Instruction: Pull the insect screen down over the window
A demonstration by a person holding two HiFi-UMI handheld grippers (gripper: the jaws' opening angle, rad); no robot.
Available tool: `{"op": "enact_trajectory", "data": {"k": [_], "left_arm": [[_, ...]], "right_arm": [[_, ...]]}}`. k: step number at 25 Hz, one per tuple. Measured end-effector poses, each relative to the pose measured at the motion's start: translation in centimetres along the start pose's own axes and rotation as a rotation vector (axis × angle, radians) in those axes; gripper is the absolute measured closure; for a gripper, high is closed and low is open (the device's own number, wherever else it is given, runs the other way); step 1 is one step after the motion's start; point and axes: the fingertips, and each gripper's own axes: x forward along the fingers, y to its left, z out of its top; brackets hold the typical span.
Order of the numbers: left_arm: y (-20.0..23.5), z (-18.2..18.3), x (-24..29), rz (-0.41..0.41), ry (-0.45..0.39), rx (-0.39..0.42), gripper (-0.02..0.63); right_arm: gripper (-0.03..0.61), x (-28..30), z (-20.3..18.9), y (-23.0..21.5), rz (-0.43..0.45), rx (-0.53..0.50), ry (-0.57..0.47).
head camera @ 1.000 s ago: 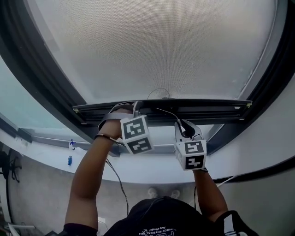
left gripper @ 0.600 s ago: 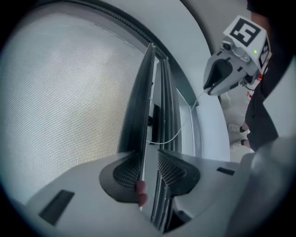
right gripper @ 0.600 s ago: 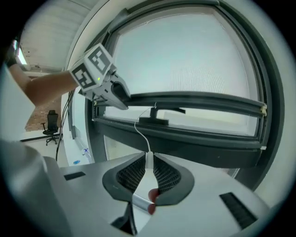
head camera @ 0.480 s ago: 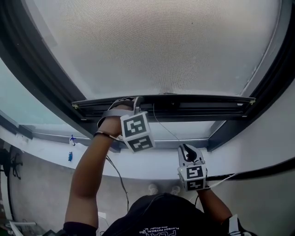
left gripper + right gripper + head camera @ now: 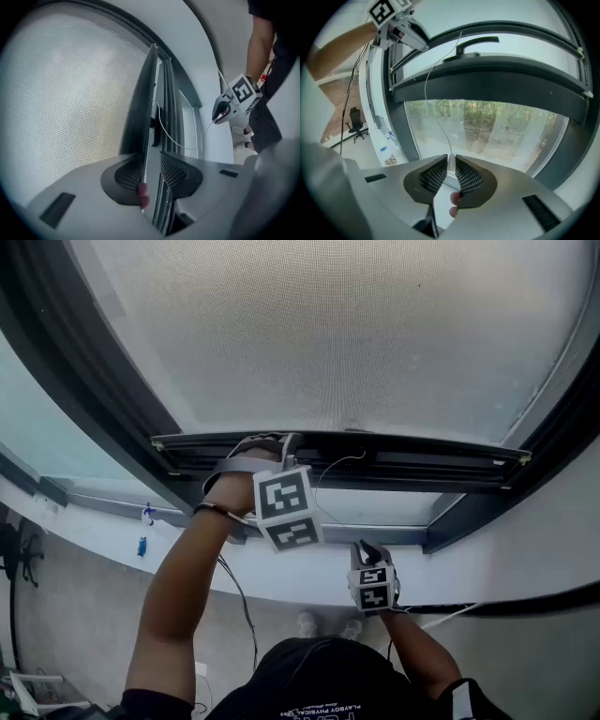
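The jaws of the left gripper (image 5: 152,176) are clamped on the dark bar (image 5: 422,460) at the bottom edge of the insect screen (image 5: 328,334), one pad on each face of it. The jaws of the right gripper (image 5: 451,171) are nearly together, pinching the white end of the thin cord (image 5: 433,108) that hangs from that bar.

The bar lies across the window, its long axis running side to side in the head view. All the mesh is above the bar. Below the bar a strip of bare glass (image 5: 375,507) is uncovered, down to the lower frame (image 5: 403,536).

The left gripper grips the bar left of its middle, just beside where the cord leaves it. The right gripper is below the bar and right of the left gripper, well apart from the bar and joined to it only by the cord, which looks slack near the bar in the head view.

The way left to go, I judge, is straight down from the bar to the lower frame. The left hand is the nearer one, right on the bar. An off-centre pull could tilt the bar in its side tracks, so both hands should pull down evenly.
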Motion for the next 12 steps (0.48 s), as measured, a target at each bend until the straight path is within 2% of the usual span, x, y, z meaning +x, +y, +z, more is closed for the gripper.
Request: {"op": "enact_trajectory", "data": {"k": [5, 12], "left_arm": [[0.0, -0.1, 0.0, 0.002, 0.019, -0.005, 0.499], [0.1, -0.1, 0.1, 0.022, 0.036, 0.017, 0.499]], "right_arm": [[0.522, 4.7, -3.3, -0.5, 0.011, -0.107, 0.077], [0.52, 7.7, -4.6, -0.4, 0.022, -0.154, 0.131]]}}
